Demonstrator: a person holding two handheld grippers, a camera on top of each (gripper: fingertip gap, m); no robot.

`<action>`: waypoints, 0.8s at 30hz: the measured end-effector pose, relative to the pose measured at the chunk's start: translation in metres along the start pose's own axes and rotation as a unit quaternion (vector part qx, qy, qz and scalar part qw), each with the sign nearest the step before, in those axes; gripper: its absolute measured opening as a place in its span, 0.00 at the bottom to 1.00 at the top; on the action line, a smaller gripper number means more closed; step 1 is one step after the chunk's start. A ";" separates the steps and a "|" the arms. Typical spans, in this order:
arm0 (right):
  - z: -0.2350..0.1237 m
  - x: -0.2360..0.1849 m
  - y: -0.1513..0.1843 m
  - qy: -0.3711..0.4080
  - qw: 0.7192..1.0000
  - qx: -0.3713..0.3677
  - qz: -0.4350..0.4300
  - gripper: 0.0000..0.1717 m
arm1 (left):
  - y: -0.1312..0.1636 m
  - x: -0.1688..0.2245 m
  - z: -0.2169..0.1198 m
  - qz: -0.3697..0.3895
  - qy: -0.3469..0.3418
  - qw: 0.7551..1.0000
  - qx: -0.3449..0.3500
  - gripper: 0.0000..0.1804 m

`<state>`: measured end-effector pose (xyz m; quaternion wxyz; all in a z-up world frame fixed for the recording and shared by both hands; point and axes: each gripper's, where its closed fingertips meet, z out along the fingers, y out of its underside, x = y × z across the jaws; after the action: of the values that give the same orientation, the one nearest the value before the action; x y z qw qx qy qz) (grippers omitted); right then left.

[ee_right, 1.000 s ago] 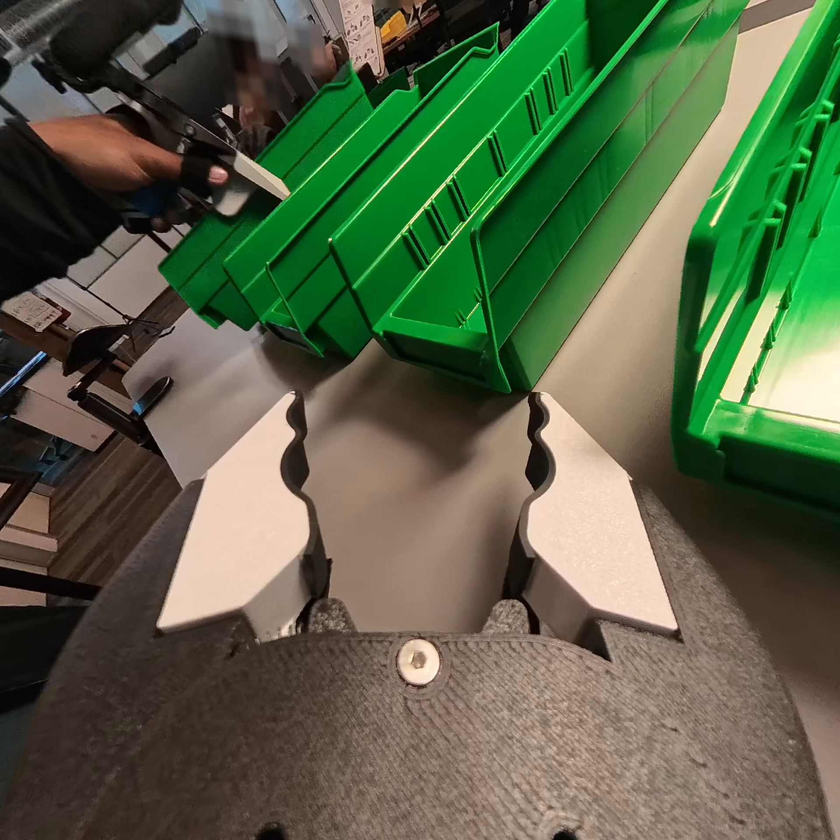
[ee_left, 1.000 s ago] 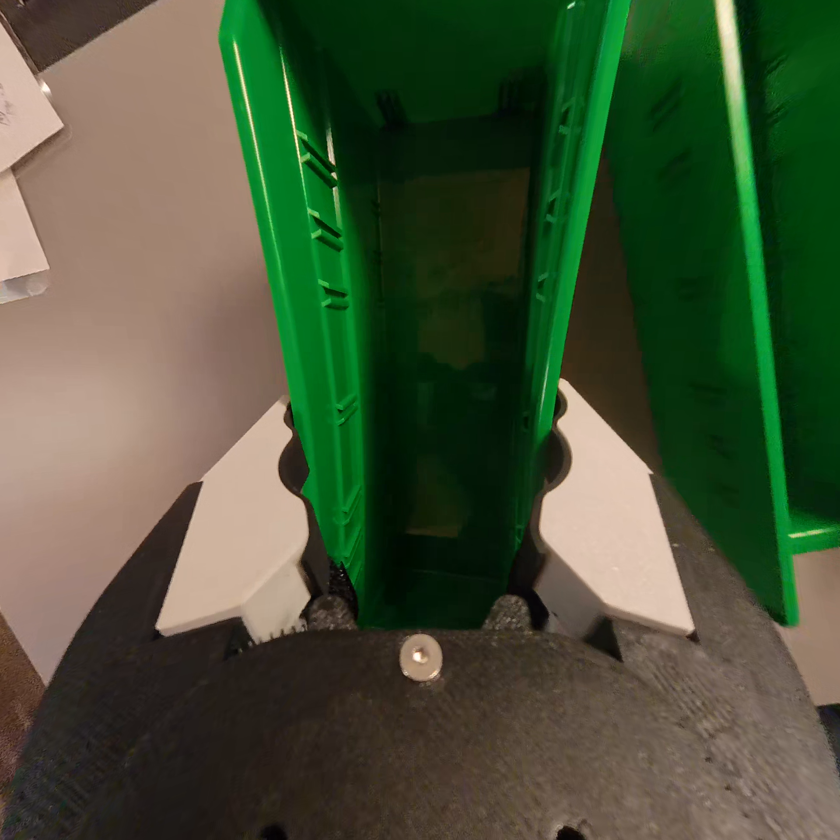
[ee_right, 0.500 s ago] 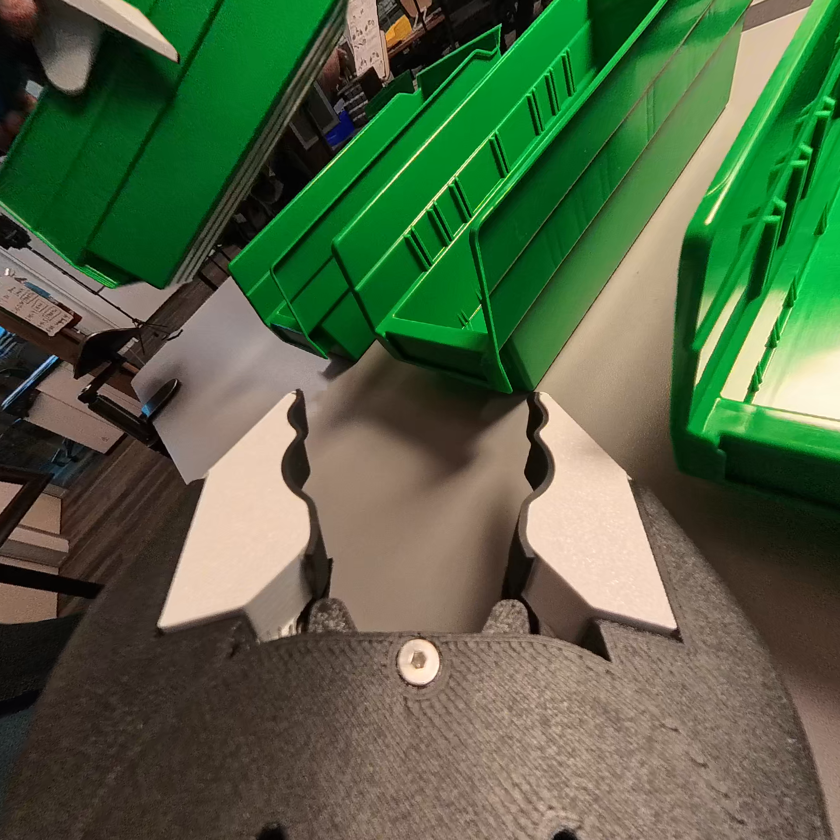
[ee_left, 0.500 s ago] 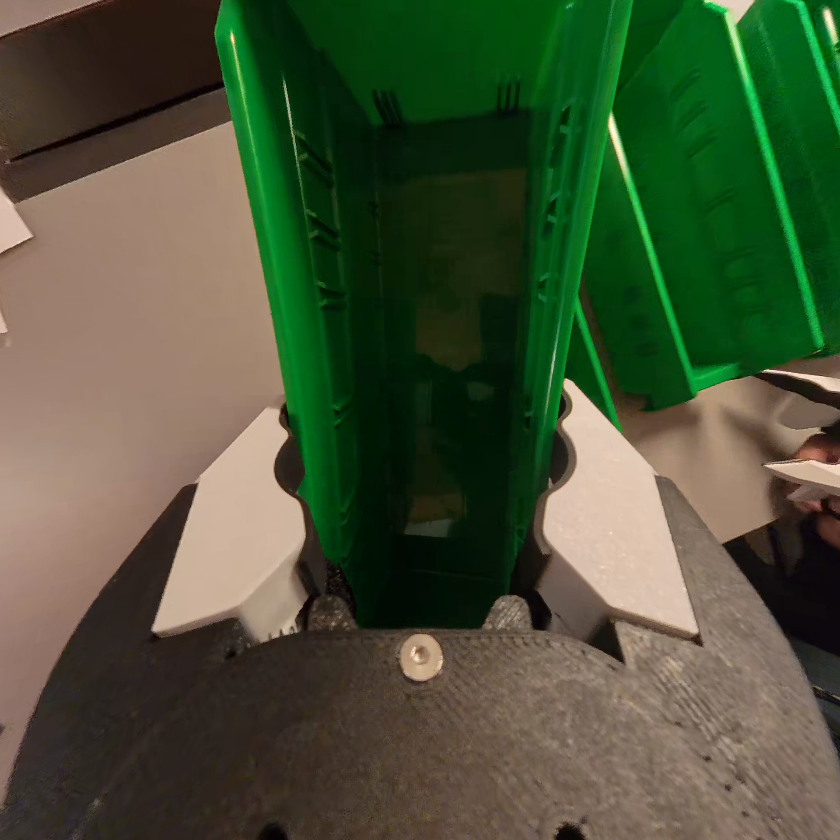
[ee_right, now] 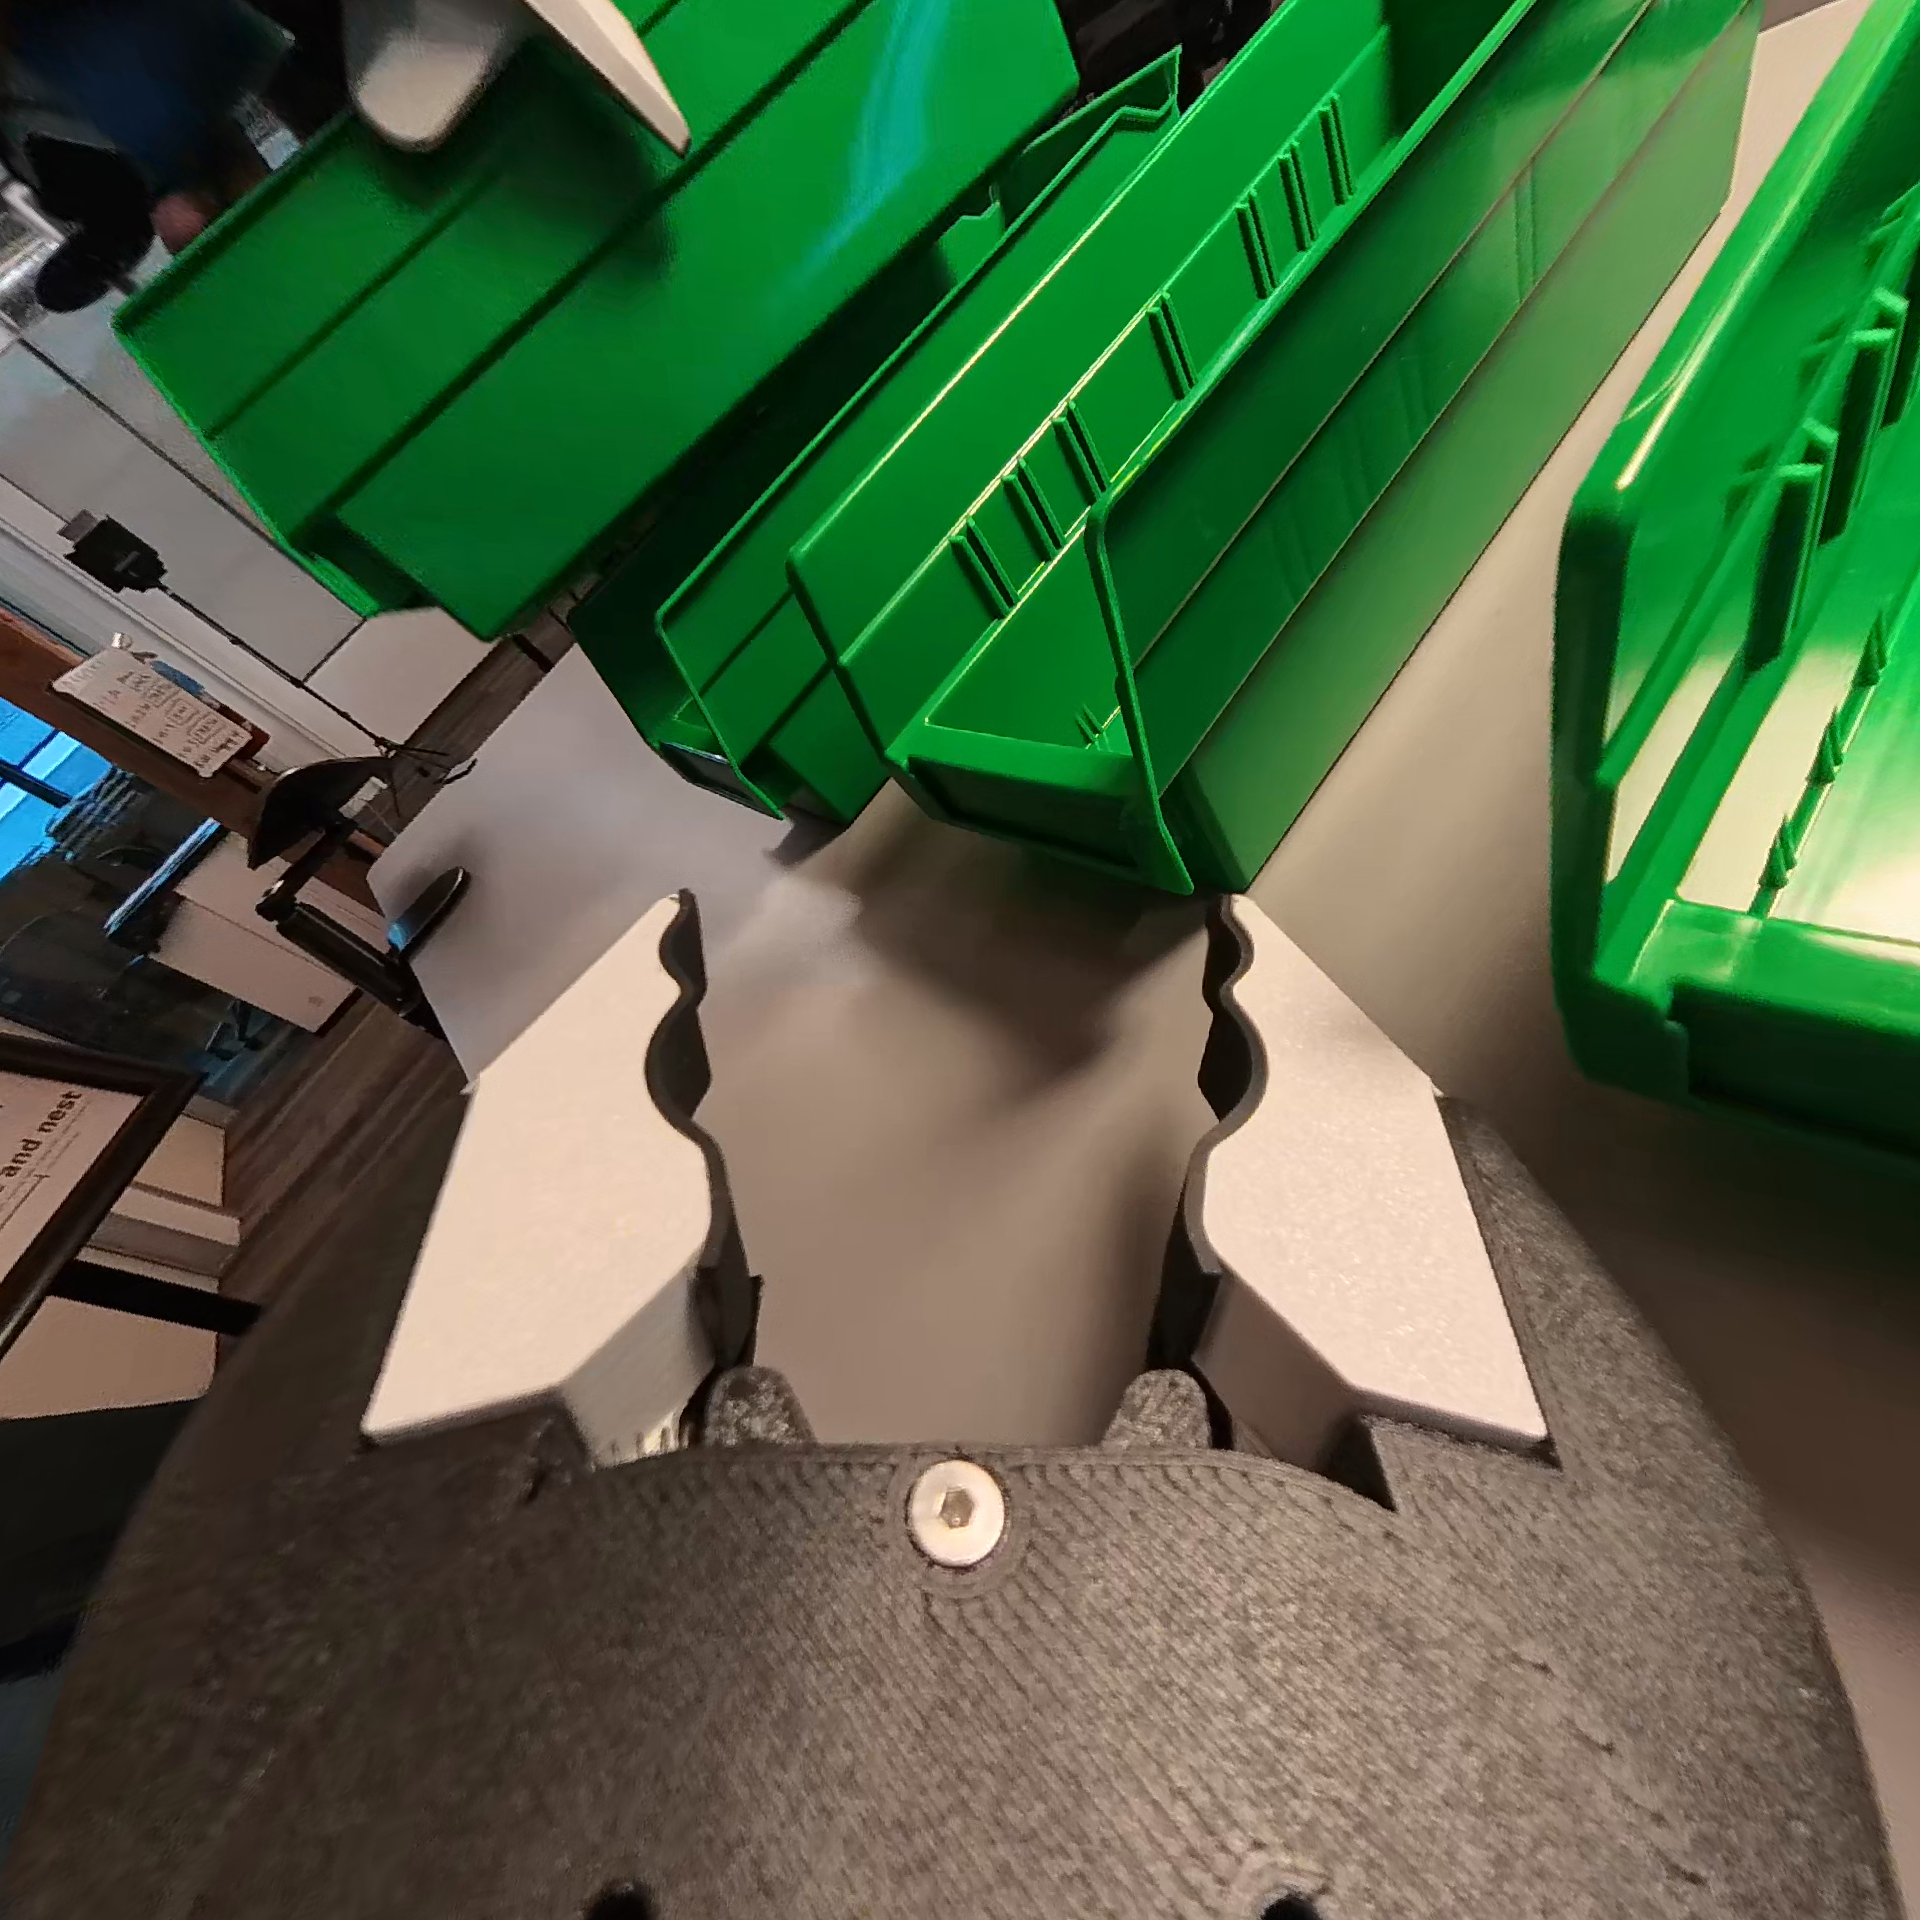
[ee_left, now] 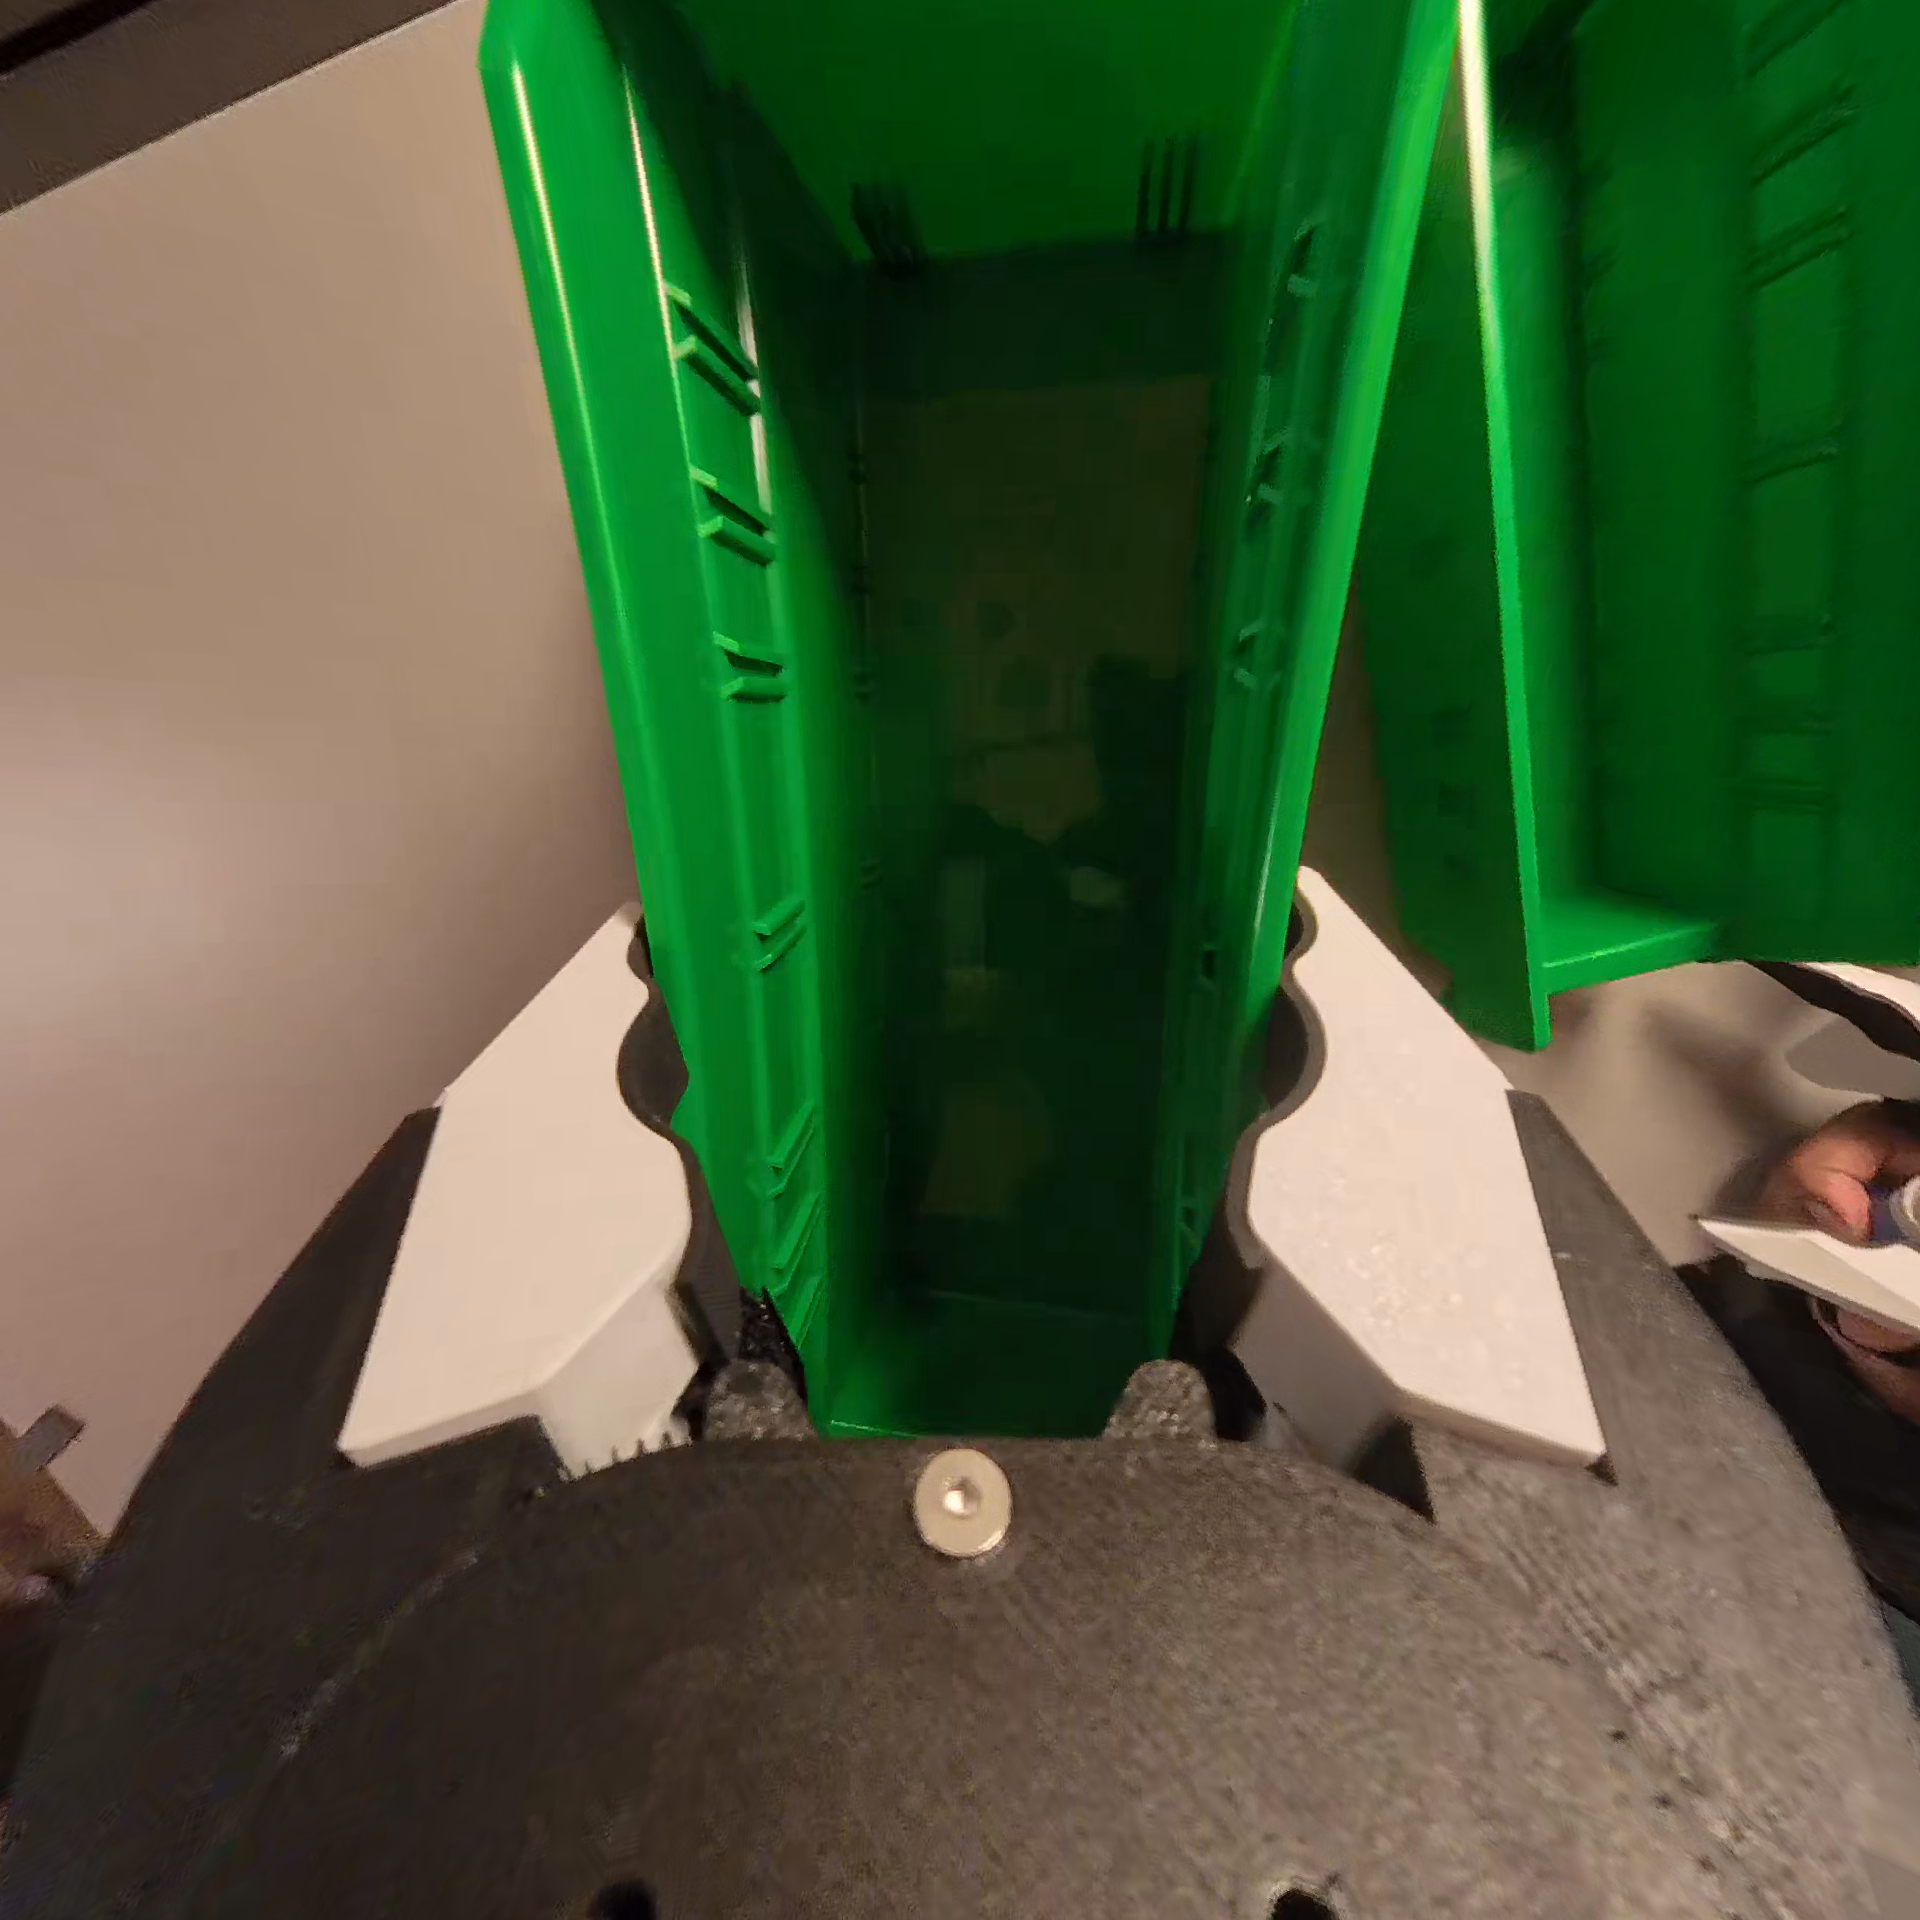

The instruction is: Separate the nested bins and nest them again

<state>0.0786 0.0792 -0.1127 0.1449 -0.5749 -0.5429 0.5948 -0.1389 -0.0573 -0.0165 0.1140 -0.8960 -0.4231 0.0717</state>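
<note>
The long green bin that I carry is lifted off the table, and it runs straight away from my left gripper. Its two side walls pass between the white fingers, and both black pads lie against the outside of these walls, so the fingers are spread wide but clamped on the bin. The near end of the bin sits deep in the throat of the gripper, almost at the silver screw. In the right wrist view I see the same bin from below, high at the upper left, with one white finger of the left gripper over its edge.

Under it and to the right, on the grey table, two more green bins stand side by side, very close to each other: one nearer to the lifted bin and one with vertical ribs on its inner wall. A further green bin stands well apart at the right edge of this view.

My right gripper hovers over the bare table just before the ribbed bin. Its fingers are spread and nothing is between them.

Beyond the table edge I see a wooden floor and a framed sign.
</note>
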 end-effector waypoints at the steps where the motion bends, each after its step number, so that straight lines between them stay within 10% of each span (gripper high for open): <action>1: 0.000 0.000 0.000 -0.001 1.000 0.000 0.001 0.57 | -0.001 -0.001 0.001 0.001 -0.015 1.000 -0.009 0.63; 10: -0.001 -0.002 0.000 -0.014 1.000 0.002 0.009 0.56 | -0.008 0.008 0.009 -0.010 -0.110 0.992 -0.056 0.65; 24: -0.007 -0.007 -0.002 -0.045 0.999 0.010 0.025 0.56 | -0.022 0.039 0.058 -0.044 -0.069 0.996 -0.039 0.69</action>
<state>0.0854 0.0778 -0.1062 0.1115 -0.5598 -0.5281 0.6288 -0.1438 -0.0053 -0.0678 0.0523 -0.8735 -0.4711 0.1113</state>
